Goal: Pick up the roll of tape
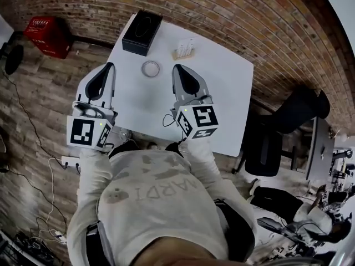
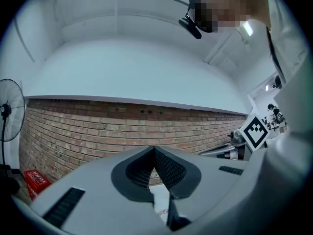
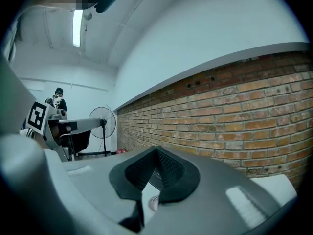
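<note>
Smooth white square table [image 1: 222, 93] with thin translucent roll of tape [image 1: 150, 68]

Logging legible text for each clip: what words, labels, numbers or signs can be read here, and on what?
Nothing reads for certain.
Sweatshirt: pale print, too faint to read.
Red crate: white lettering, too small.
Left gripper and right gripper: square black-and-white markers on their cubes, no words.
Black box, roll of tape: no print visible.
</note>
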